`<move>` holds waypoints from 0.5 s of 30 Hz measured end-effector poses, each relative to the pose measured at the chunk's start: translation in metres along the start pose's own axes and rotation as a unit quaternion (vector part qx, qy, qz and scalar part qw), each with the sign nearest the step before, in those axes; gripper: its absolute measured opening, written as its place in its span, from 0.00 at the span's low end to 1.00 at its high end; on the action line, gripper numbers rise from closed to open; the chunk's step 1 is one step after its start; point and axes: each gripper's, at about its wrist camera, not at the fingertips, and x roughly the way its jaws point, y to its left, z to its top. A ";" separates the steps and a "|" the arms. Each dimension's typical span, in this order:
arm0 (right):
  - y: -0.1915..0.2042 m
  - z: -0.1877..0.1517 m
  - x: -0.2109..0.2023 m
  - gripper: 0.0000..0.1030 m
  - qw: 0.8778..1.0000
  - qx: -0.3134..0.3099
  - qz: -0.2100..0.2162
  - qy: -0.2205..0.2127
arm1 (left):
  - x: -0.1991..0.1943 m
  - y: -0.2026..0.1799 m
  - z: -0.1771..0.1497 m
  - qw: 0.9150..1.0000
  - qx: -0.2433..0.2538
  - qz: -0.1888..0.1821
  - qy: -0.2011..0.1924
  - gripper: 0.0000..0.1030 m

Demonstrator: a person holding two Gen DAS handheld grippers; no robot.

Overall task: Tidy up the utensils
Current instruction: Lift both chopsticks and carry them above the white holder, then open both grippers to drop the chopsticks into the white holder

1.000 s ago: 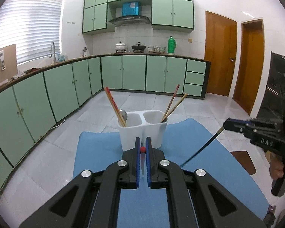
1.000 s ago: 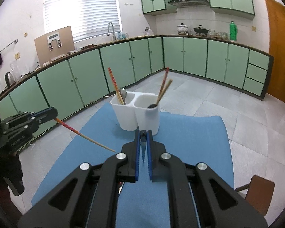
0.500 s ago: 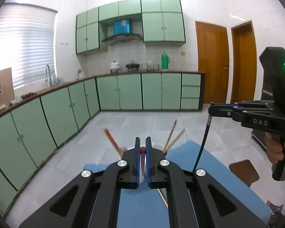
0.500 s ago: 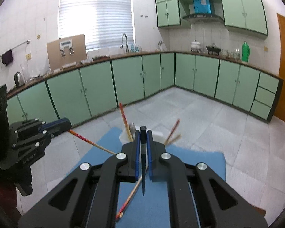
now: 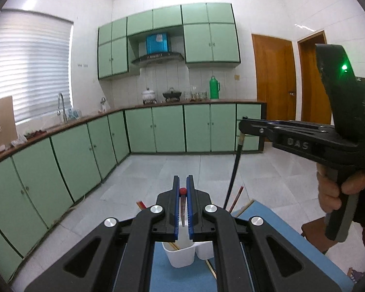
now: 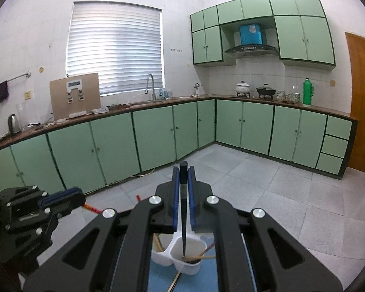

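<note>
A white two-compartment utensil holder (image 5: 182, 255) stands on a blue mat (image 5: 182, 277), seen below both grippers; it also shows in the right wrist view (image 6: 182, 258). My left gripper (image 5: 183, 194) is shut on a red-tipped chopstick (image 5: 182, 209) that points down at the holder. My right gripper (image 6: 183, 175) is shut on a black chopstick (image 6: 183, 228), held upright with its tip in the holder's right compartment, which holds other chopsticks (image 6: 206, 249). The right gripper (image 5: 243, 127) shows at the right of the left wrist view.
Green kitchen cabinets (image 6: 158, 131) run along the walls behind a grey tiled floor (image 6: 267, 189). A brown stool (image 5: 314, 231) stands right of the mat. A loose chopstick (image 6: 174, 279) lies on the mat by the holder.
Both grippers rose and tilted downward over the holder. The black chopstick swung from slanting to upright, its tip now in the right compartment. The red-tipped chopstick now points down at the holder.
</note>
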 end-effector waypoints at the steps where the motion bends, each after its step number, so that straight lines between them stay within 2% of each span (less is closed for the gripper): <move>1: -0.002 -0.003 0.008 0.06 1.000 0.001 -0.003 0.005 | 0.008 0.001 -0.003 1.000 -0.003 -0.002 0.008 0.05; 9: -0.007 -0.035 0.064 0.06 0.998 0.013 -0.010 0.061 | 0.058 0.014 -0.029 0.998 -0.018 -0.003 0.057 0.05; 12: -0.007 -0.045 0.069 0.08 0.997 0.015 -0.017 0.071 | 0.073 0.018 -0.038 0.997 -0.023 0.000 0.078 0.06; 14: -0.007 -0.048 0.065 0.11 0.997 0.015 -0.023 0.068 | 0.074 0.023 -0.041 0.996 -0.029 -0.002 0.081 0.09; 15: -0.007 -0.048 0.062 0.19 0.998 0.014 -0.027 0.064 | 0.073 0.025 -0.043 0.996 -0.032 -0.001 0.081 0.11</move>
